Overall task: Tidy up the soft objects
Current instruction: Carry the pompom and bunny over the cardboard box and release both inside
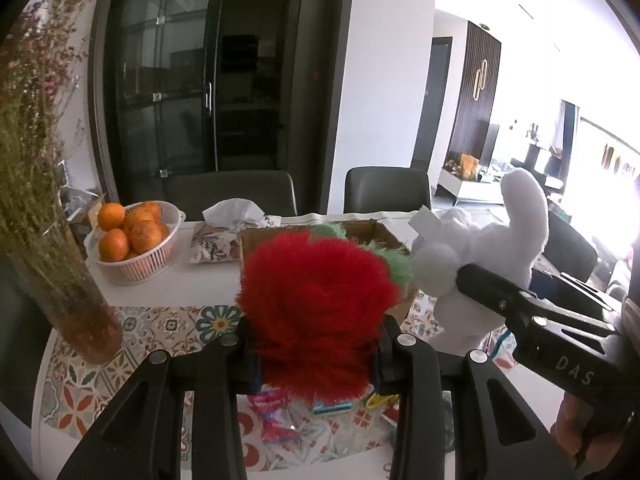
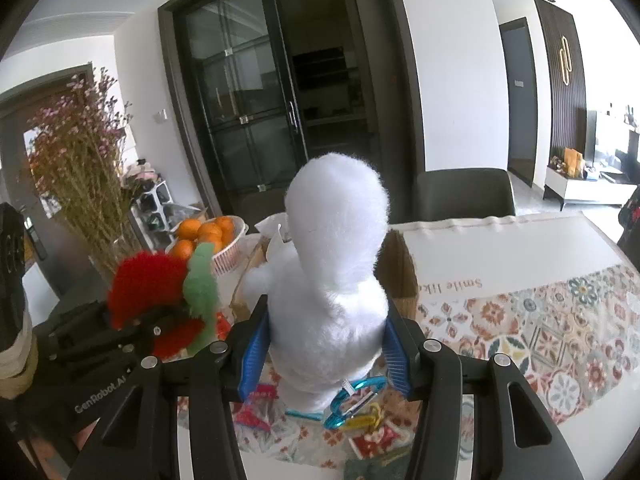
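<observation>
Your left claw [image 1: 318,356] grips the red plush [image 1: 316,312] and your right claw [image 2: 326,344] the white plush [image 2: 332,280], both raised above the table [image 2: 520,248], likely bound for the cardboard box [image 1: 372,232].

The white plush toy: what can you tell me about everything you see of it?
The white plush toy is fluffy, soft-looking fabric with a rounded top over a wider body. In the left wrist view a long ear-like part, a small round pompom and a white tag show. It is upright, lifted above the patterned tablecloth, squeezed at its lower body by the right gripper's blue-padded fingers. A cardboard box sits behind it; the red plush hangs to its left, apart.
</observation>
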